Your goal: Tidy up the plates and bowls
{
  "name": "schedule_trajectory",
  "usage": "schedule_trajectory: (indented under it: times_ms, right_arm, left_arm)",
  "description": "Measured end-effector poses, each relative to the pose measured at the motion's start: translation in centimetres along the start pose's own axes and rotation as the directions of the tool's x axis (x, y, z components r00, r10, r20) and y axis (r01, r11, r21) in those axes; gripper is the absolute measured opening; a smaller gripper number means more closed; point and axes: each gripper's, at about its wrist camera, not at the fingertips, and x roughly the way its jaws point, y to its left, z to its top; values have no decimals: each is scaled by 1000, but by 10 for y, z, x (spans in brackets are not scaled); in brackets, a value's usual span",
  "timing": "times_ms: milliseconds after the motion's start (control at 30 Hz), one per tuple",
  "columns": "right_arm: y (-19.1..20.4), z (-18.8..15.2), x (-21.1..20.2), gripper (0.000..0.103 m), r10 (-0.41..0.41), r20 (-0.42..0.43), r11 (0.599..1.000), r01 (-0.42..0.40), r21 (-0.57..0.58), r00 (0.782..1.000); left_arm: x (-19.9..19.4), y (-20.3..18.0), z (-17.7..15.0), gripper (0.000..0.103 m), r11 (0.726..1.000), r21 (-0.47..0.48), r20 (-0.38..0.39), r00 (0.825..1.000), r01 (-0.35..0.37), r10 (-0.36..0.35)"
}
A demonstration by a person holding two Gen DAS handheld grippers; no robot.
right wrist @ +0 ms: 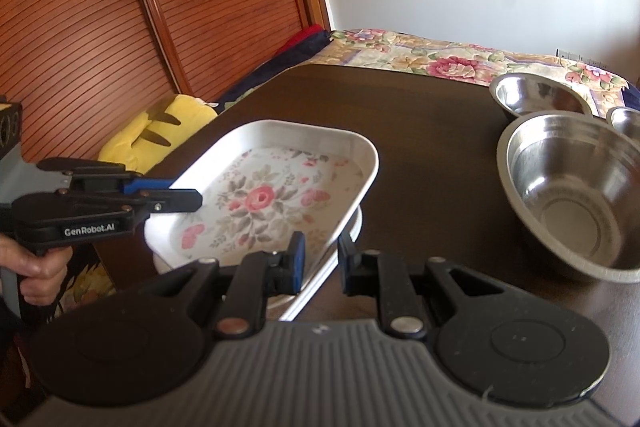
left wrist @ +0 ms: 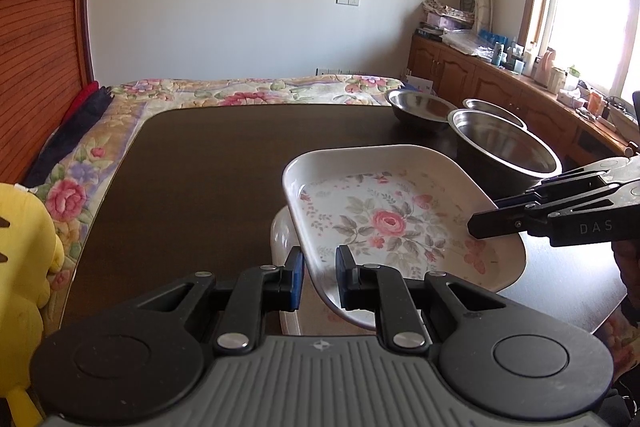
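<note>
Floral plate (left wrist: 384, 223) empty, atop another | both claws (left wrist: 319, 281) (right wrist: 320, 267) grip its rim

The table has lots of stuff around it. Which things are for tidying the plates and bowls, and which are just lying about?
For the job: flowered plate, the white plate under it, three steel bowls, left gripper, right gripper.

Just lying about: yellow plush toy, flowered bedspread, clutter on the window cabinet.

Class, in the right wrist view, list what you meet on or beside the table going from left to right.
Left gripper → yellow plush toy → floral plate → large steel bowl
</note>
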Motion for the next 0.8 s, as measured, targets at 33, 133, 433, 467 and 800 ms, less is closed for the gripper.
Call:
schedule_trajectory:
  times_ms: [33, 133, 433, 467, 800]
  right_arm:
    - [1, -2, -1, 20, 1, 1, 1000, -1, 2, 1000]
    - [3, -7, 0, 20, 2, 6, 1000, -3, 4, 1000]
    - [4, -14, 4, 20, 9, 10, 1000, -9, 14, 1000]
    - [4, -14, 4, 20, 10, 10, 1000, -10, 14, 1000]
    - [6, -17, 4, 21, 9, 17, 1000, -9, -2, 1000]
  left_arm:
    - [-1, 0, -1, 18, 1000, 0, -1, 1000, -1, 1]
    - [-2, 1, -3, 18, 1000, -4, -4, 1000, -2, 2]
    - [3, 2, -6, 18, 1000, 4, -16, 1000, -18, 18]
    - [3, 2, -6, 18, 1000, 3, -16, 1000, -18, 18]
    - [4, 4, -8, 18, 1000, -6, -21, 1000, -23, 23]
